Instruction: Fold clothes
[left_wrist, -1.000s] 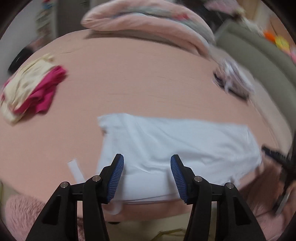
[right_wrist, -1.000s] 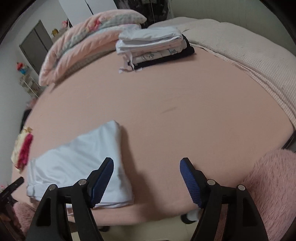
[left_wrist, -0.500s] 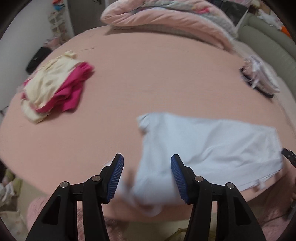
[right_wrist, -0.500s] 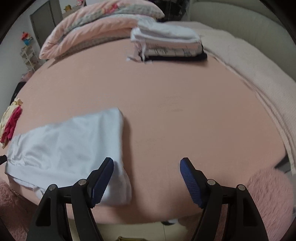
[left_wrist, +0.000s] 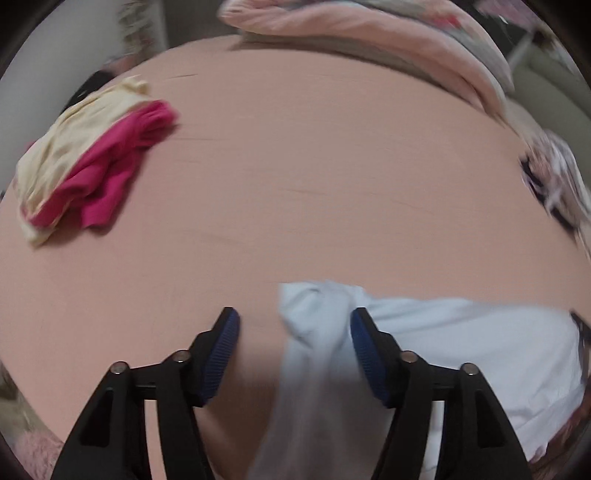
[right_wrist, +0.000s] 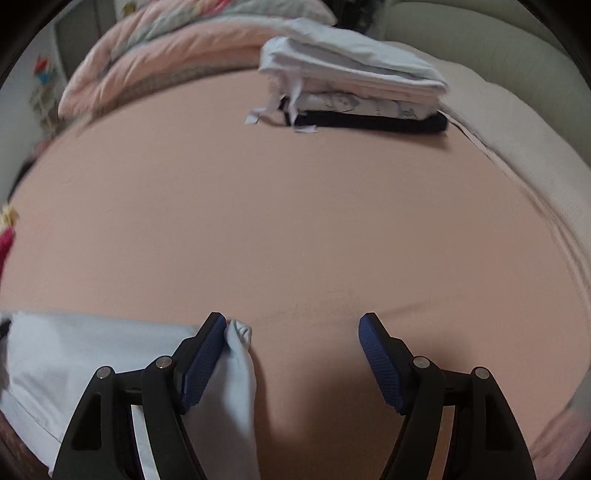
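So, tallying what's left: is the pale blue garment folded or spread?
Partly folded: the pale blue garment lies as a flat band with doubled edges, not a compact bundle.

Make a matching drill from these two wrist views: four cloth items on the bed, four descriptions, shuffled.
Items:
1. light blue garment
2. magenta garment
3. folded stack
4. pink quilt

Descriptions:
A. crumpled with a cream piece, far left of the left wrist view
B. rolled along the far edge of the bed
C. spread at the near edge, one end between each tool's fingers
D. piled neatly, dark item at the bottom

Pairs: 1-C, 2-A, 3-D, 4-B
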